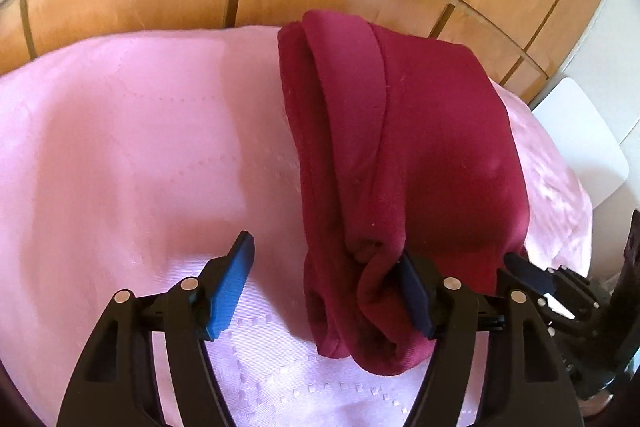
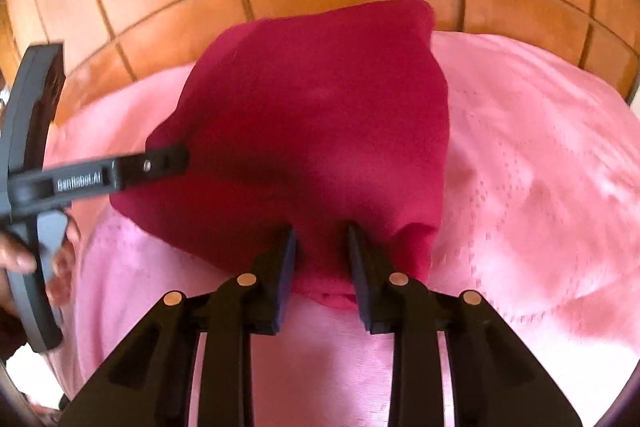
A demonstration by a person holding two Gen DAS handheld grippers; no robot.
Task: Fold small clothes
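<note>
Garment (image 2: 312,131) pinched by right tongs (image 2: 322,263); left tongs (image 1: 324,283) spread.

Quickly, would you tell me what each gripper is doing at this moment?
Left gripper: open, its right finger pressing against the dark red garment, nothing clamped.
Right gripper: part closed around the garment's near edge.

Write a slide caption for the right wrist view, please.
Right gripper pinches the near edge of a folded crimson garment on a pink bedspread.
</note>
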